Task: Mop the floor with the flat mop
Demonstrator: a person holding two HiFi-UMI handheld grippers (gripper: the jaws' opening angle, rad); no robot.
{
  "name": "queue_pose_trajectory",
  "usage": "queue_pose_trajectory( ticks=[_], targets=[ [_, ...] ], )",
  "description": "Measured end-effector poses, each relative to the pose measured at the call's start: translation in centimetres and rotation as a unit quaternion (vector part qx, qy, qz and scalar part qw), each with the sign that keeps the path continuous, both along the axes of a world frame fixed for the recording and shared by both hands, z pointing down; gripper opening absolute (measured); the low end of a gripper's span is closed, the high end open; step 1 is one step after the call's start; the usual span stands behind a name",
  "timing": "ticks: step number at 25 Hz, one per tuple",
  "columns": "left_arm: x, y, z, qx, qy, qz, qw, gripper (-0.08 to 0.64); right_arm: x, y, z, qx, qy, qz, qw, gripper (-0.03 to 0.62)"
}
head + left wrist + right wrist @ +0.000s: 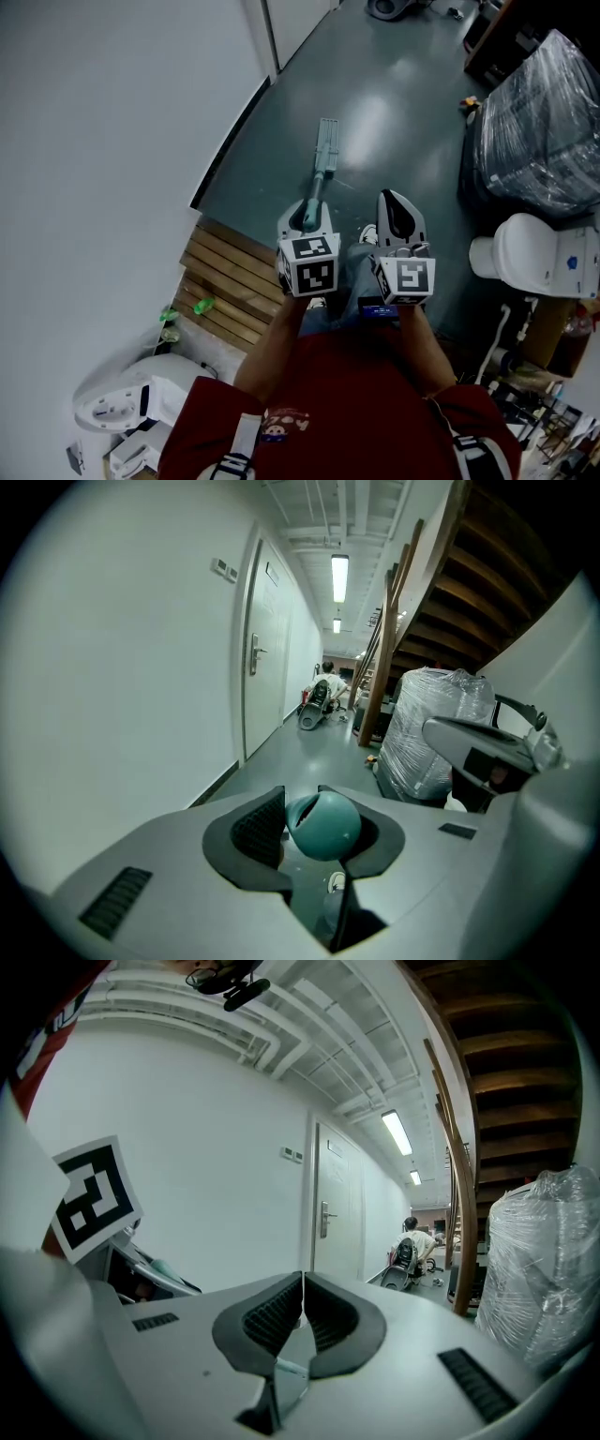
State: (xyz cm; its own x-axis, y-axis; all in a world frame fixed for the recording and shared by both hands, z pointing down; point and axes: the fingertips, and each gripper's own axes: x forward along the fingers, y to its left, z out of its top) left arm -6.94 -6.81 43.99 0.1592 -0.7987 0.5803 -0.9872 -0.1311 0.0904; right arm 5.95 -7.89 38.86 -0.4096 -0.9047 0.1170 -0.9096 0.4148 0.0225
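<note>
- The left gripper [307, 216] is clamped on the rounded teal handle top [323, 824] of the flat mop [319, 183]. Its mop head [327, 143] lies on the grey floor [403, 103], far of the person's feet and near the left wall.
- The right gripper [398, 217] has its jaws pressed together on nothing. Taking the handle lower down would probably steady the strokes.
- Press the head flat and push straight, clear of the wrapped bundle [544, 122] on the right.
</note>
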Motion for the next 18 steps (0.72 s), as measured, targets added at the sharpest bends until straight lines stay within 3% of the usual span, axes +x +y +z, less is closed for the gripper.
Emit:
queue_pose_trajectory(
  ticks=[18],
  targets=[
    [-0.6, 2.4, -8.3, 0.090, -0.010, 0.006, 0.9959, 0.124, -1.9, 1.2, -2.5, 0.025, 0.008, -0.016, 1.000, 0.020]
  ],
)
